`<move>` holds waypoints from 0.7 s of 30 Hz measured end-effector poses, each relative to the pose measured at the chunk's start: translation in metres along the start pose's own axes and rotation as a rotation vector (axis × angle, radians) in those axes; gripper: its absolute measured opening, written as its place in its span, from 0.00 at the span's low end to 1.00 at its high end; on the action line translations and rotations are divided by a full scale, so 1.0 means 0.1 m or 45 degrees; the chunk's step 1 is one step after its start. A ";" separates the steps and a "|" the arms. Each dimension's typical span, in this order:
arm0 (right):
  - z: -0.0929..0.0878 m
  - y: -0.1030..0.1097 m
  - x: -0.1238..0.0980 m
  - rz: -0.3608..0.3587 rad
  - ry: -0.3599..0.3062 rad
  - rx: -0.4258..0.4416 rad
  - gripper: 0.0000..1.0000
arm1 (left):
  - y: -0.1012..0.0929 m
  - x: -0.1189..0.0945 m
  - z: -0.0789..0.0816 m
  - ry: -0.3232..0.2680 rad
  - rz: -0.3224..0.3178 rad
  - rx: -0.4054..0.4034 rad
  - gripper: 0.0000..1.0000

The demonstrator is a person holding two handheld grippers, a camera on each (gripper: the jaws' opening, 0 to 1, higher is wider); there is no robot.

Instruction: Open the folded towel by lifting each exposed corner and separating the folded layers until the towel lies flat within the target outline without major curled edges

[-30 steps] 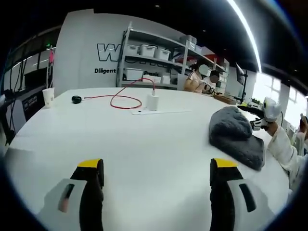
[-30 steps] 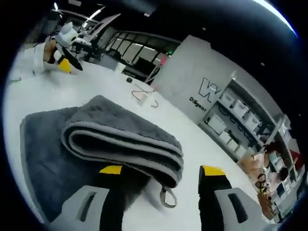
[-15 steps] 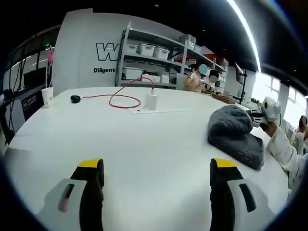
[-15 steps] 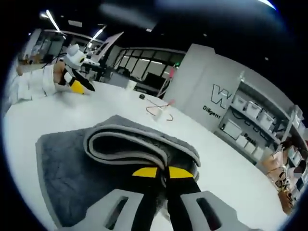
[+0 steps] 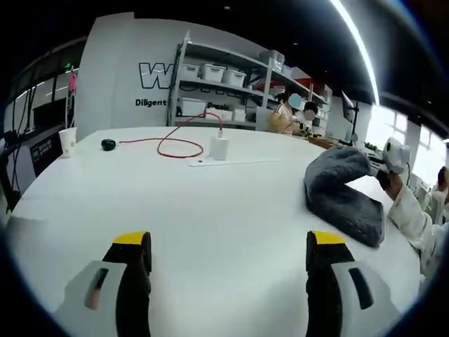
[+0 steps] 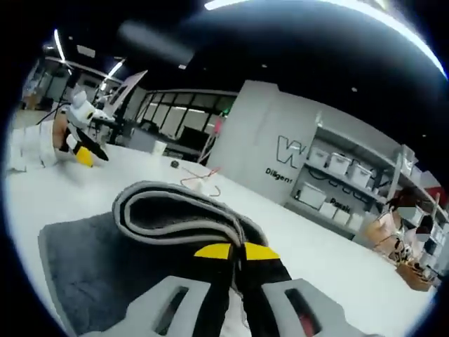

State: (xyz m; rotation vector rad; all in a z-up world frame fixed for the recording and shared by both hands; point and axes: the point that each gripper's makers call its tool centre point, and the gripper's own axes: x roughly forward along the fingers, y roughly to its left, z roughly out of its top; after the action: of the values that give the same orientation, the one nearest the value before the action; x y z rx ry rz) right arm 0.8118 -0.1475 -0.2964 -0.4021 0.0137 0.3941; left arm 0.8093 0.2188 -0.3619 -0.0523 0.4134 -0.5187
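In the left gripper view, the left hand-held gripper (image 5: 228,260) hangs apart over the bare desk (image 5: 210,203); the towel (image 5: 342,193) lies far right, partly lifted.

In the right gripper view, the right hand-held gripper (image 6: 237,250) is clamped on the towel's (image 6: 105,260) folded layers; unfolding has barely begun.

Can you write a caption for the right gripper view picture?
The right gripper pinches the folded grey towel on the white table.

1. Bright, even illumination is provided by a ceiling light strip (image 5: 359,43) seen in the left gripper view.
2. Mild glare is noted on the white table (image 5: 210,203); shadows there are soft.
3. Strong fisheye bending is observed toward the edges.
4. The shelving (image 6: 330,186) in the right gripper view is rendered soft, slightly blurred.
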 end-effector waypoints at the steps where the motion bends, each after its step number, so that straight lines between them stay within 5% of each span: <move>1: -0.01 -0.04 -0.01 -0.020 0.002 0.018 0.00 | 0.00 0.00 0.00 0.001 0.000 0.000 0.89; 6: -0.18 -0.36 -0.09 -0.222 0.114 -0.004 0.00 | 0.00 0.01 -0.01 0.004 -0.001 0.000 0.89; 16: -0.50 -0.70 -0.27 -0.403 0.278 0.150 0.00 | 0.00 0.02 -0.02 0.010 -0.001 0.003 0.89; 21: -0.64 -0.91 -0.42 -0.508 0.367 0.129 0.00 | -0.01 0.01 -0.01 0.007 0.000 0.003 0.89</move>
State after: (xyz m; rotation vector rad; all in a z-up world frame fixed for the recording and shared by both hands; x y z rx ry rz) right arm 0.8115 -0.2644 -0.3175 -0.3484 0.2300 -0.0603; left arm 0.8092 0.2177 -0.3636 -0.0482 0.4184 -0.5193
